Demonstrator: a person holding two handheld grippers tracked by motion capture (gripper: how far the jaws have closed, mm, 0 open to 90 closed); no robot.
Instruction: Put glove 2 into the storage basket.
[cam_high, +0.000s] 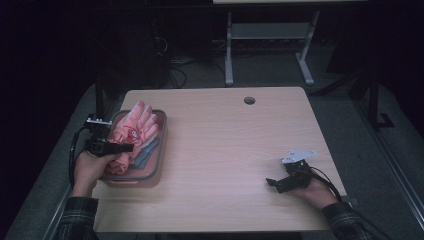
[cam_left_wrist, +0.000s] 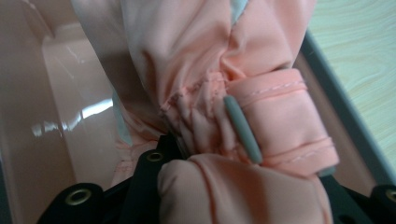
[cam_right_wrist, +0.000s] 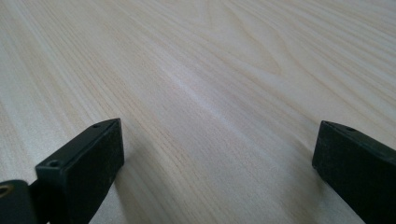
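Observation:
A pink glove (cam_high: 134, 129) lies in a pink bin (cam_high: 161, 150) at the table's left, its fingers pointing toward the far side. My left gripper (cam_high: 125, 148) reaches over the bin's near end and is shut on the glove's bunched cuff. In the left gripper view the pink fabric (cam_left_wrist: 196, 60) and its grey-edged wrist strap (cam_left_wrist: 280, 126) bulge between the jaws of that gripper (cam_left_wrist: 243, 186), above the bin's glossy wall (cam_left_wrist: 37, 93). My right gripper (cam_high: 272, 182) rests on the table (cam_high: 225, 140) at the near right. This gripper (cam_right_wrist: 219, 154) stands open, with bare wood (cam_right_wrist: 210, 70) between its fingers.
Something grey (cam_high: 146, 154) lies under the glove in the bin. A round cable hole (cam_high: 249, 100) sits near the table's far edge. Beyond the table stand the legs of another desk (cam_high: 229, 50) on a dark floor.

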